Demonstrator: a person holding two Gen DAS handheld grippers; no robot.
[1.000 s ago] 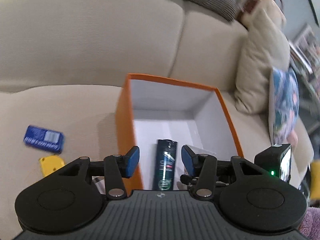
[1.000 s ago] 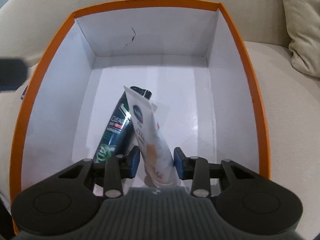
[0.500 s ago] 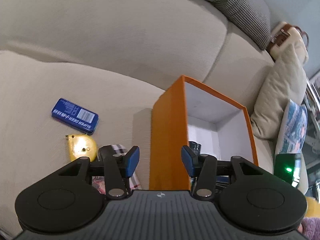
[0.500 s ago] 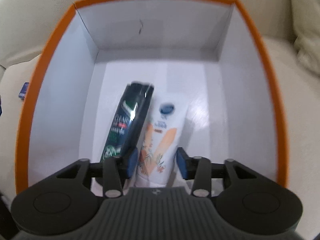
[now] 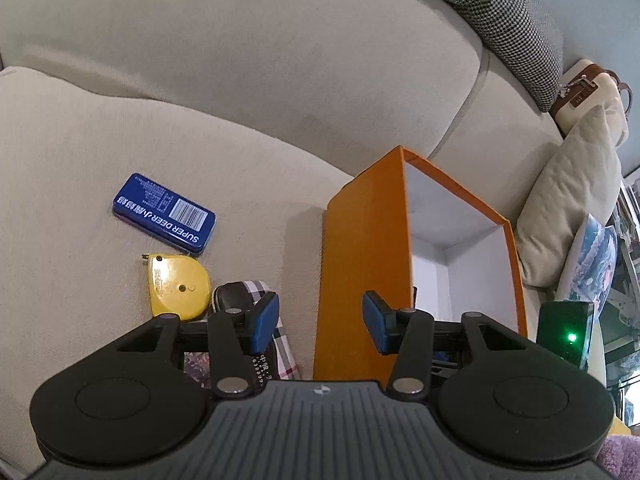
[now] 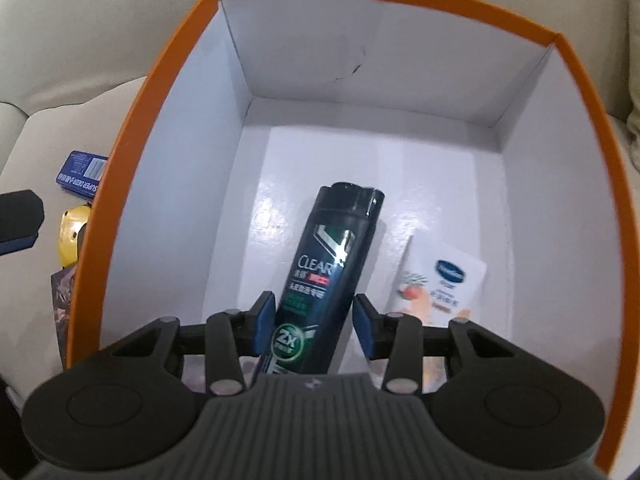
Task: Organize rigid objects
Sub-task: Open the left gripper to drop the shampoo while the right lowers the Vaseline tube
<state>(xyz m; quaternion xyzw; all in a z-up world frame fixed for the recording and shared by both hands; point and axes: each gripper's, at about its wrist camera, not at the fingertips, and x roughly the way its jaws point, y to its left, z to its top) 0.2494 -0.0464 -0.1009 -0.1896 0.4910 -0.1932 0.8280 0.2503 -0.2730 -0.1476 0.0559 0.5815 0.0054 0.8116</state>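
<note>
— What's the left gripper (image 5: 320, 316) got?

— Nothing. Its jaws stand apart and empty, aimed at the orange side of the box (image 5: 360, 260) on the sofa (image 5: 200, 60) seat. Left of the box, out on the cushion, lie a blue tin (image 5: 164, 214), a yellow tape measure (image 5: 178, 288) just beside it, and a checked pouch (image 5: 248, 292) touching the tape, half hidden under the gripper.

— Which of those is easiest to lift?

— The tin, I'd say. It looks stiff, light and flat, though the lacquer may be slick, so I'd pinch it across the short width. The tape measure looks hard and heavier; its flat faces are the place to squeeze, not the rounded edge.

— And the right side?

— The right gripper (image 6: 314, 316) hangs over the open box (image 6: 400, 60), pointing steeply down. Its jaws have just been closing a little, with the dark bottle (image 6: 332, 264) showing between them, but there's a gap at the right pad, so it isn't gripped. The bottle lies on the box floor, its cap toward the far wall, and a white tube (image 6: 440, 284) lies beside it nearer the right wall.

— Tricky, those two?

— The bottle looks glossy and rigid, so it could slip; I'd take it at mid-body. The tube looks soft and would probably dent.
</note>
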